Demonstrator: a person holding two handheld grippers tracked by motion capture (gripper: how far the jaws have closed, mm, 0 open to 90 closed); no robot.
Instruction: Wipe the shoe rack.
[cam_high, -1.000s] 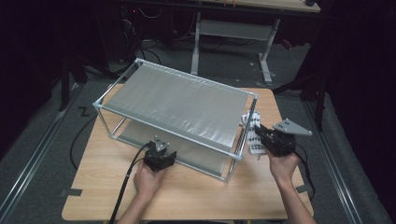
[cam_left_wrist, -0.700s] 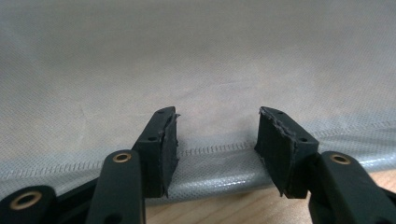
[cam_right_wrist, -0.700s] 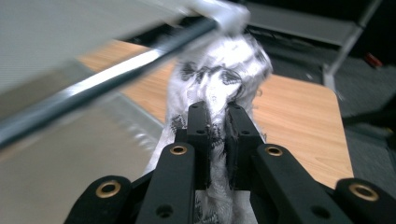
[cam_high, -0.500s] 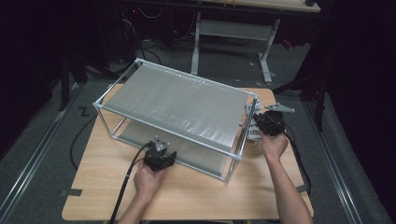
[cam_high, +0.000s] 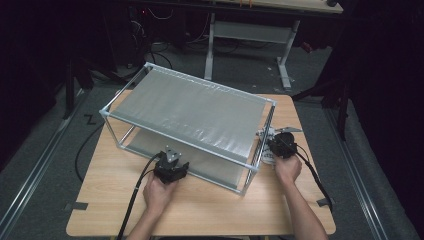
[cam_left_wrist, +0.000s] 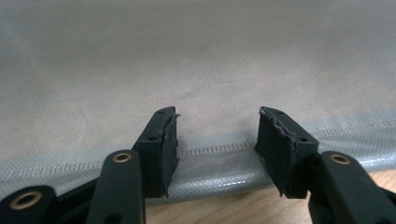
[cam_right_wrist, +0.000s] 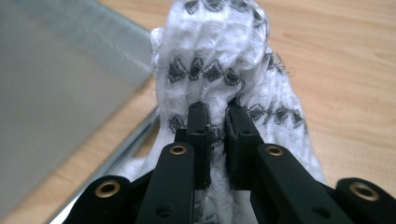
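Observation:
A metal-framed rack (cam_high: 258, 169) with two grey mesh shelves stands on the wooden table (cam_high: 215, 205). My left gripper (cam_high: 171, 156) rests at the rack's front side. In the left gripper view its jaws (cam_left_wrist: 217, 135) are open, with the hemmed edge of the lower shelf (cam_left_wrist: 201, 158) just ahead and nothing between them. My right gripper (cam_high: 279, 144) is low at the rack's right end. It is shut (cam_right_wrist: 217, 114) on a white cloth with a black diamond pattern (cam_right_wrist: 219, 42), which bunches up ahead of the jaws and hangs against the table (cam_high: 266, 156).
The rack covers most of the table's back and middle. Bare wood lies along the front edge and to the right of the cloth (cam_right_wrist: 341, 56). Cables trail from both grippers toward the person. A desk frame (cam_high: 250, 30) stands on the floor behind.
My right hand has come down and in toward the rack's right end, carrying the cloth with it. The left gripper has stayed where it was.

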